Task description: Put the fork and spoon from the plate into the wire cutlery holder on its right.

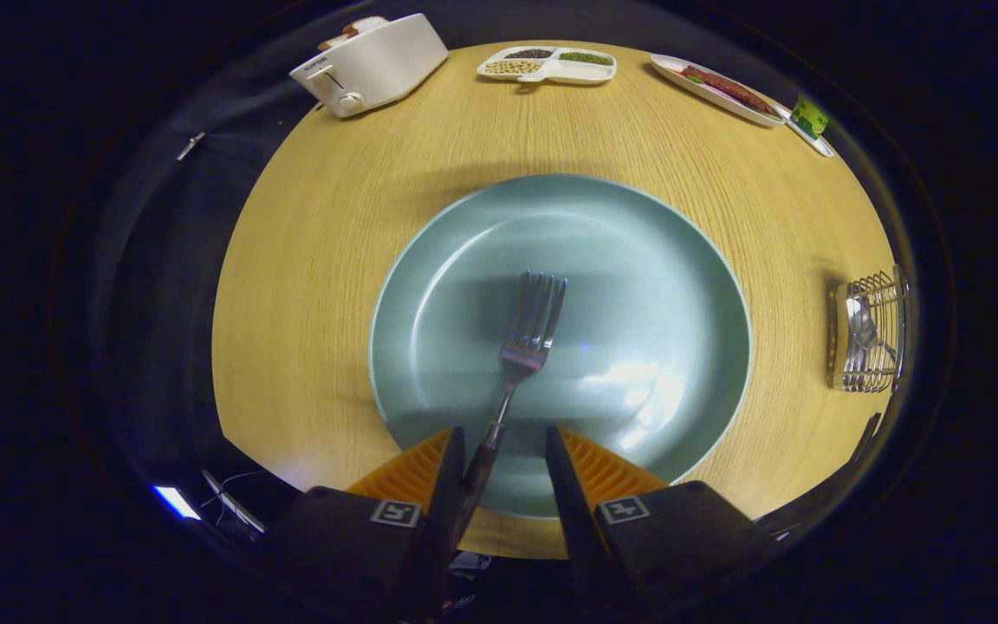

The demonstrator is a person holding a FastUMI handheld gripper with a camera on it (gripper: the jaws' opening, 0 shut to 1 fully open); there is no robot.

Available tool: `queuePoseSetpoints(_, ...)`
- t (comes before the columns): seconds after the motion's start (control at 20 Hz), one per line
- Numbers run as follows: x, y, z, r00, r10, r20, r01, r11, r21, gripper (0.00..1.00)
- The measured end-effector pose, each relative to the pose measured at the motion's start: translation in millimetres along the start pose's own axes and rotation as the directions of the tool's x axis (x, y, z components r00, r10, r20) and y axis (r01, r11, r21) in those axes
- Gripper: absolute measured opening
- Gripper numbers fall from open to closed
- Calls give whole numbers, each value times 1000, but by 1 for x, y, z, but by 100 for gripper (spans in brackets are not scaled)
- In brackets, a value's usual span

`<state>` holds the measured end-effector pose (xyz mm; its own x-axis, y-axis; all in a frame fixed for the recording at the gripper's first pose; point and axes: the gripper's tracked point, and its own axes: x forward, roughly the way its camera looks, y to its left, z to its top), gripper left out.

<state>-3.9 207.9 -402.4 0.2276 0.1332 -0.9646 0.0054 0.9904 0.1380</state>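
1. Your silver metal fork (527, 342) lies on the round pale green plate (430, 286), tines pointing away from you and its dark handle running back between the fingers.
2. Your hand-held gripper (503, 446) is spread apart over the near rim of the plate; the fork's handle sits against the left finger, with a clear gap to the right finger, so nothing is pinched.
3. The plate rests in the middle of the light wooden table (308, 260).
4. The wire cutlery holder (871, 334) stands well apart to the right of the plate, near the table's edge, and you can see the shiny metal spoon (863, 325) already inside it.
5. Beyond the plate, at the far side of the table, stands a white toaster (373, 62) with bread in its slots.
6. Next to it to the right lies a white divided tray of beans and grains (548, 65).
7. Further right sits a white oblong dish with sausages (716, 87).
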Motion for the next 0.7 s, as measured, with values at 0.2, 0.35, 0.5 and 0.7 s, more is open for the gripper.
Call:
queuePoseSetpoints(0.2, 4, 6, 2, 999, 7, -32, -7, 1000, -23, 22)
queuePoseSetpoints(0.35, 5, 8, 2, 997, 52, -48, -54, 998, -42, 12)
queuePoseSetpoints(0.5, -1, 3, 5, 996, 78, -48, -81, 995, -62, 6)
queuePoseSetpoints(0.7, -18, -8, 14, 994, 112, -19, -113, 991, -74, 6)
